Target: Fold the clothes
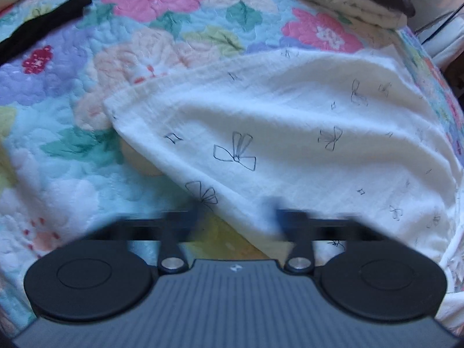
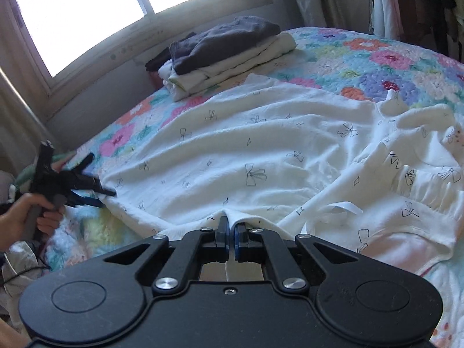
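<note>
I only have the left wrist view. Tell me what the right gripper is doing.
Observer: The right gripper is shut on the near edge of the white garment.
Operator: Report where the folded pile sits.
Observer: The stack of folded clothes lies on the quilt below the window.
Operator: Locate the strap.
Observer: A white strap loops on the garment, just right of the right gripper.

- Left gripper: fingers blurring in left wrist view; open or shut unclear.
- White bow-print garment: running off the frame's right edge.
- Black strap: getting cut at the left edge.
</note>
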A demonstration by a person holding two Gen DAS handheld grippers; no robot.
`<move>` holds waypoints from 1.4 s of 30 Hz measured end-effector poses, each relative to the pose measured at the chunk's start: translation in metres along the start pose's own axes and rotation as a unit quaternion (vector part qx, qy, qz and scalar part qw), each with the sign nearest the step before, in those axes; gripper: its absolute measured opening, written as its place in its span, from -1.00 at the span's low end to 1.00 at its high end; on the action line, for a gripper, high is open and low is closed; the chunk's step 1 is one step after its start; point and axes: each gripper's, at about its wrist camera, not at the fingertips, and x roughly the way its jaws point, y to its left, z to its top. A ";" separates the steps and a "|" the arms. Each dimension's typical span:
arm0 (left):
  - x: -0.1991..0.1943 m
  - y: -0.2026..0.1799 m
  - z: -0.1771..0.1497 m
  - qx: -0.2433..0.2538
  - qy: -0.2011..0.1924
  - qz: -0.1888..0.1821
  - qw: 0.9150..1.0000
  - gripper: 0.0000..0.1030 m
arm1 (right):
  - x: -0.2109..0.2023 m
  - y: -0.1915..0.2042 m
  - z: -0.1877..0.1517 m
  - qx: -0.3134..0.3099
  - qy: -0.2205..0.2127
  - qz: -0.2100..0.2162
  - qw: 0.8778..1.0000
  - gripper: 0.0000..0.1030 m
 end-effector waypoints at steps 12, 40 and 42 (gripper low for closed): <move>-0.043 -0.092 0.030 0.109 -0.092 0.015 0.990 -0.98 | -0.008 -0.040 0.005 0.072 -0.058 0.041 0.995 -0.89; 0.005 -0.364 0.134 0.209 -0.161 0.039 0.964 -0.98 | -0.022 -0.204 0.099 0.241 -0.106 0.014 0.965 -0.91; 0.014 -0.370 0.142 0.202 -0.163 0.013 0.966 -0.97 | -0.026 -0.208 0.102 0.225 -0.120 -0.008 0.967 -0.91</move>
